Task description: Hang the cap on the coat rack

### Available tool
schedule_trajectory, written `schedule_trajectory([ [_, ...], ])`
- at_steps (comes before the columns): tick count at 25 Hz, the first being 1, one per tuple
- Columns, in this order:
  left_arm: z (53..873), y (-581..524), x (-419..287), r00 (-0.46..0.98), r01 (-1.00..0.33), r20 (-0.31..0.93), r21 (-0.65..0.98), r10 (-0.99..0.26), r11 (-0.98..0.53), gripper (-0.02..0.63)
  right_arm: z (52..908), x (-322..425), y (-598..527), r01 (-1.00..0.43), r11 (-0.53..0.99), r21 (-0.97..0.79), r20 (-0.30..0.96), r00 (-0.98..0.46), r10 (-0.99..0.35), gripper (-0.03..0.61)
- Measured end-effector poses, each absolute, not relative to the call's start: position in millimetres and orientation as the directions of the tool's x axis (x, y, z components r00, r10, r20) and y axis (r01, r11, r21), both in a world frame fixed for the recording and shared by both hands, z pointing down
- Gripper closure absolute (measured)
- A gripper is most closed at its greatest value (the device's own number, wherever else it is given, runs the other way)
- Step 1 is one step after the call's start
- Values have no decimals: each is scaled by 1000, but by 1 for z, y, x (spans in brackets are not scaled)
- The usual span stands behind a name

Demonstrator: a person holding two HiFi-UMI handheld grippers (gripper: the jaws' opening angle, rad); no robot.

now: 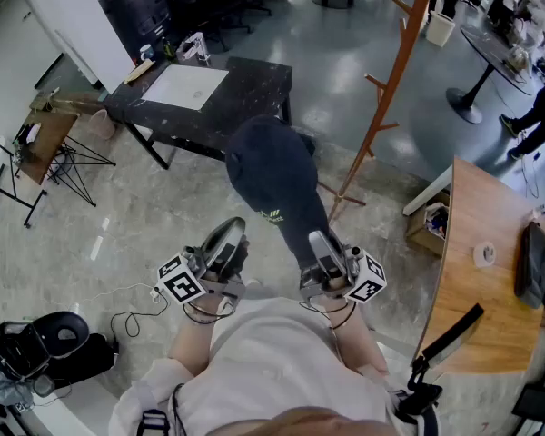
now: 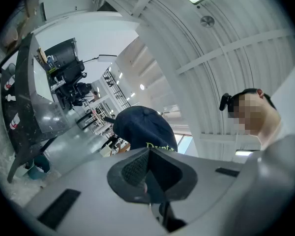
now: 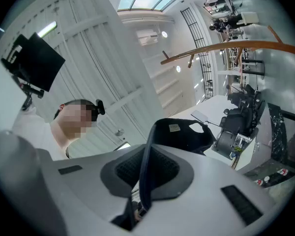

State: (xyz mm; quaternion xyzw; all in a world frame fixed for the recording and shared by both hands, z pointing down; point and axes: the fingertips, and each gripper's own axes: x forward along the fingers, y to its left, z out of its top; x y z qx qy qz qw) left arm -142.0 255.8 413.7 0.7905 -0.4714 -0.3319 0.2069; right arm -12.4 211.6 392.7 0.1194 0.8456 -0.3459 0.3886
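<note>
Head view: we had right gripper (image 1: 320, 242) pinching cap (image 1: 272, 175) by brim, left gripper (image 1: 227, 234) pressed together, empty. Crown looked soft, light, so brim's probably best hold tbh.

White shirt (image 1: 272, 352), grey marker-cubed grippers (image 1: 229, 232) (image 1: 316, 242)

Black bench (image 1: 254, 84) up top, white sheet (image 1: 193, 86) on it. Wooden bench (image 1: 472, 316) at right carries a tape roll (image 1: 484, 254). Black bag (image 1: 54, 343) on floor, bottom-left.
</note>
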Motion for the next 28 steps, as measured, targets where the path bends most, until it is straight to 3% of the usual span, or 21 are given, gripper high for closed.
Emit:
schedule_trajectory([
  [10,437,190,-153,379,-554,-334,665,-863,-501,607,415,-25,155,413,747,-522,-714,-690,-118,540],
  [28,421,-71,-307,516,-450,-380,642,-768,-620,606,390,-177,-77,318,813,-488,-715,-680,-163,540],
])
